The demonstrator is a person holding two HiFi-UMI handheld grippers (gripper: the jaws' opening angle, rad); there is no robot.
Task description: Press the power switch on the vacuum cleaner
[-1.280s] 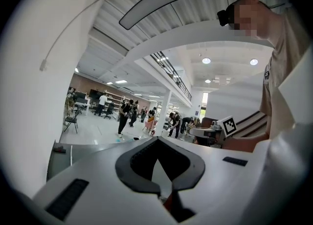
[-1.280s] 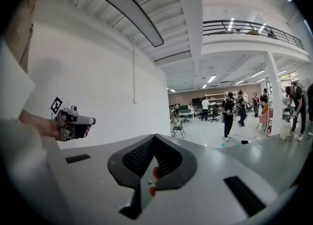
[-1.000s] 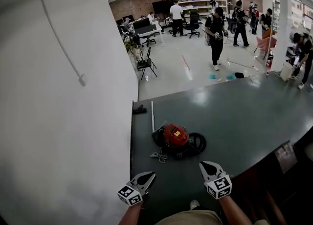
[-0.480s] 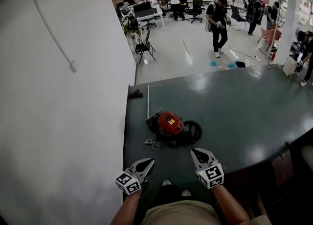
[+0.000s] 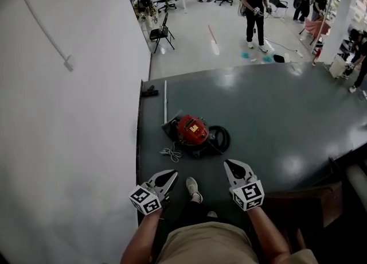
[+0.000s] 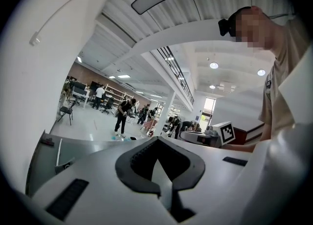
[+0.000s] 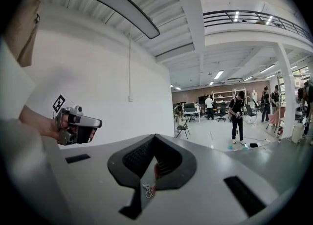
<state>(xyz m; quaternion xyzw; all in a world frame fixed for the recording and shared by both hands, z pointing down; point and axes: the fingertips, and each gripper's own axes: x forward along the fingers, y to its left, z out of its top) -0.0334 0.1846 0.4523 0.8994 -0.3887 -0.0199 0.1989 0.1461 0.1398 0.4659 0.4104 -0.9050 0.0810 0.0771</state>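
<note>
Count on the dark floor mat (image 5: 275, 108): one red vacuum cleaner (image 5: 192, 129), one black hose coil (image 5: 222, 138), one white cord bundle (image 5: 170, 154), one metal tube (image 5: 165, 101), one black nozzle (image 5: 150, 91). Two grippers: left gripper (image 5: 170, 174), right gripper (image 5: 229, 165), one marker cube each. One shoe (image 5: 193, 188) visible. One black chair (image 5: 159, 32) nearby. Background people (image 5: 254, 4): at least five, exact number unclear.

white wall (image 5: 69, 142) left | black chair (image 5: 159, 32) on pale floor | person (image 5: 255, 2) standing right of chair

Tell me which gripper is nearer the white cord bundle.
Left. The left gripper hovers just short of the white cord bundle; the right gripper is farther off rightward.
</note>
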